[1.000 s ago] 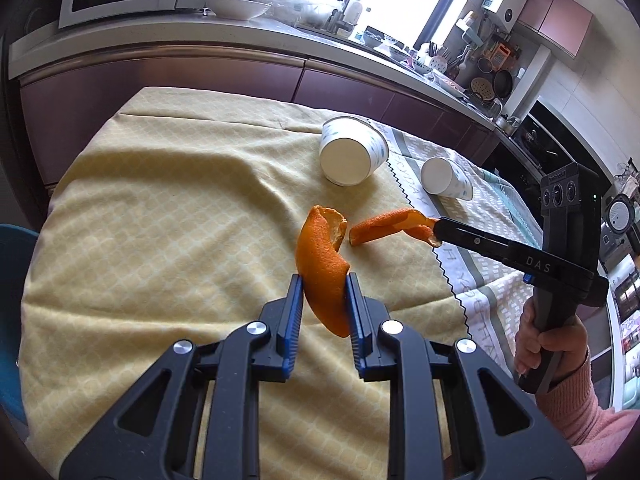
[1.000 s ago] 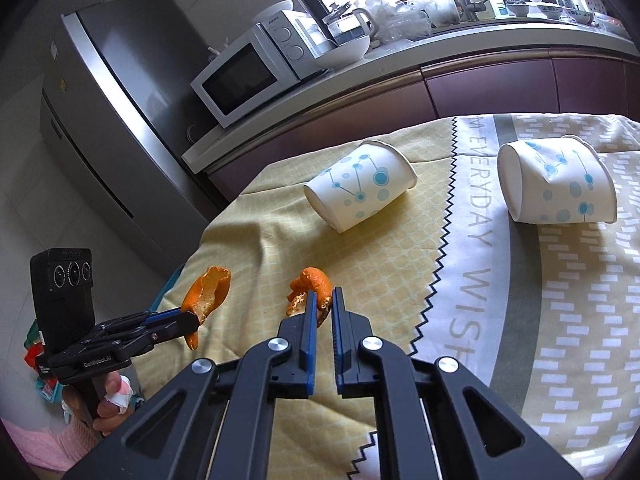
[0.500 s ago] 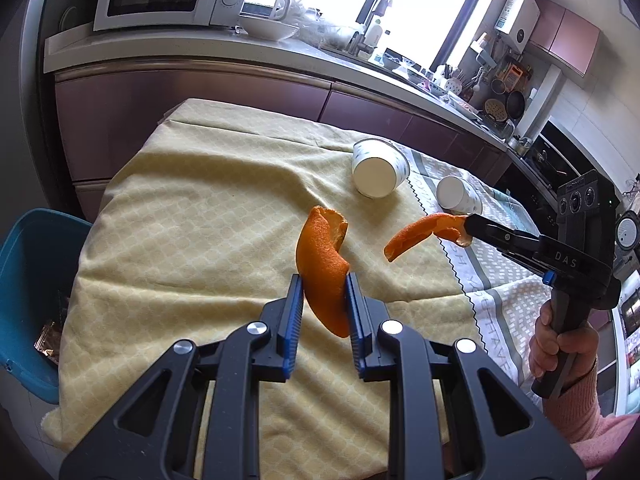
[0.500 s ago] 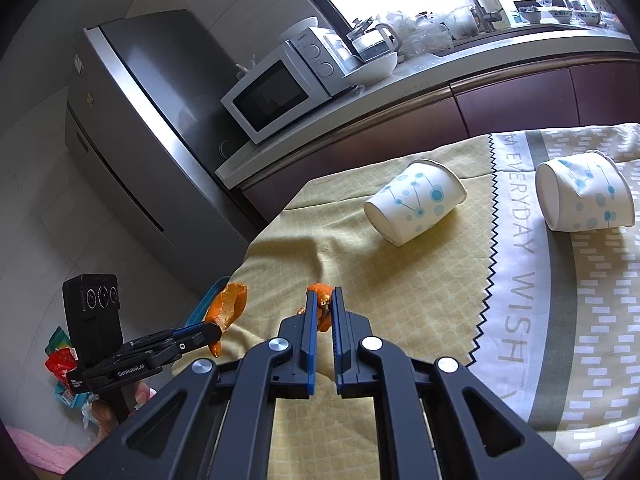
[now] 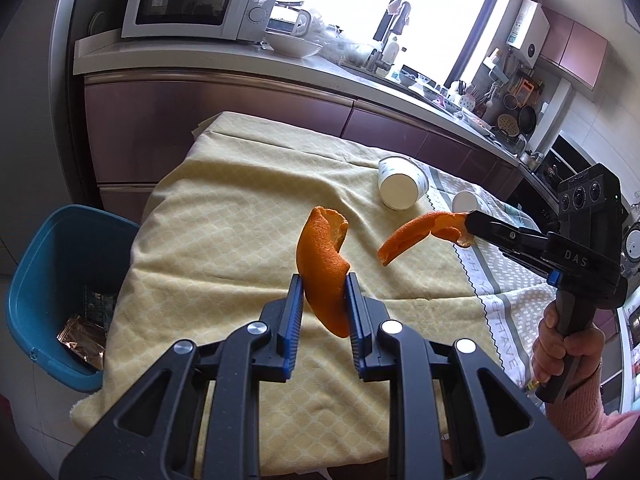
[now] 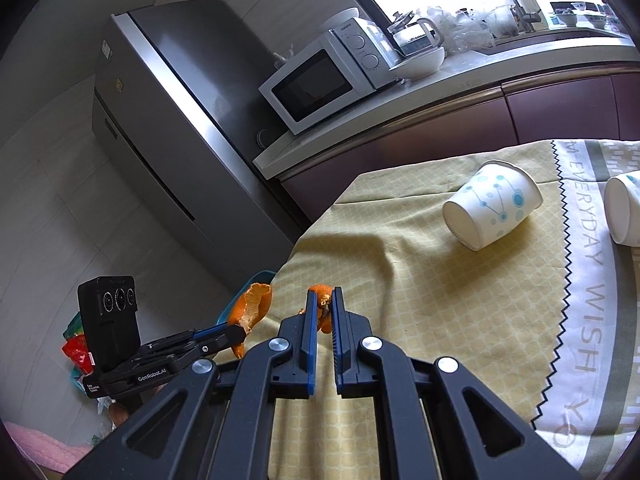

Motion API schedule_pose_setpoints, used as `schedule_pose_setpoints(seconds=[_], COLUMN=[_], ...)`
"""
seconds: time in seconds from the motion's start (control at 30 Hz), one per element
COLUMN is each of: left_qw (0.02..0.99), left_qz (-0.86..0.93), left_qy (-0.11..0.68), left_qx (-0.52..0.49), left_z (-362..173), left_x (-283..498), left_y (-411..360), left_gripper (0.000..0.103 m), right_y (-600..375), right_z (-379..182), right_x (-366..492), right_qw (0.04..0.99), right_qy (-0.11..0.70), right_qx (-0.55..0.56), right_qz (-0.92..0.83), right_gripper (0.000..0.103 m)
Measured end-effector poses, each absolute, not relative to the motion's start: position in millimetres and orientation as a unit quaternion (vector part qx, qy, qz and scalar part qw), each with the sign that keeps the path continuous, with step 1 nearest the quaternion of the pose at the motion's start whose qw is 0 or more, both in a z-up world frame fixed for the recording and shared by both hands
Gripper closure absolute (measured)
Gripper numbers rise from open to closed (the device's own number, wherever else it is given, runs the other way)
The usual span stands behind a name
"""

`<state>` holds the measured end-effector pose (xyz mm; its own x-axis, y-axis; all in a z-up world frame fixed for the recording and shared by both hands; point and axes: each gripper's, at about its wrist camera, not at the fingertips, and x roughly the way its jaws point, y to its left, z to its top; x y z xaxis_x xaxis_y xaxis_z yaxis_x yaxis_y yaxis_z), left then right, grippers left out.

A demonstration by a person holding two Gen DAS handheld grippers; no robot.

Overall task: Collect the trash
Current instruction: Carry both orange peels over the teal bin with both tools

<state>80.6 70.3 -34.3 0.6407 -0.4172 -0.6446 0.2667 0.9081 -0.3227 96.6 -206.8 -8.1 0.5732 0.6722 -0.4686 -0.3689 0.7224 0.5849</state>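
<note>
Above the yellow patterned tablecloth (image 5: 224,240) my left gripper (image 5: 323,304) pinches a broad curled piece of orange peel (image 5: 322,256) and my right gripper (image 6: 322,312) pinches a thinner curved orange peel strip (image 5: 416,232), both clear of the cloth. Compared with a second ago, both peels are higher and nearer the table's edge, and the blue plastic trash bin (image 5: 36,264) now shows at the left, so I judge the drop is close. Two white paper cups (image 6: 492,210) lie on their sides behind.

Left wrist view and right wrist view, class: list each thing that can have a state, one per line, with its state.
Left tool: shut on large orange peel, held in the air.
Right tool: shut on small orange peel, held in the air.
Near paper cup: lying on its side.
Far paper cup: lying on its side.
Blue bin: open, wrappers inside.
</note>
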Motion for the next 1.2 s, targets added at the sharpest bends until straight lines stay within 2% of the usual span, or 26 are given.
schedule_pose_setpoints(seconds=[1.2], left_qw=[0.919], left_qz=[-0.093], left_qy=[0.359], left_qx=[-0.133], left_z=[-22.4], left_x=[50.3], left_y=[173.8], left_gripper=[0.082], right_y=[-77.4], right_z=[-1.1], right_x=[124.6], right_qw=[0.810], right_qy=[0.378], right_qx=[0.172], right_qz=[0.415], right_gripper=[0.097])
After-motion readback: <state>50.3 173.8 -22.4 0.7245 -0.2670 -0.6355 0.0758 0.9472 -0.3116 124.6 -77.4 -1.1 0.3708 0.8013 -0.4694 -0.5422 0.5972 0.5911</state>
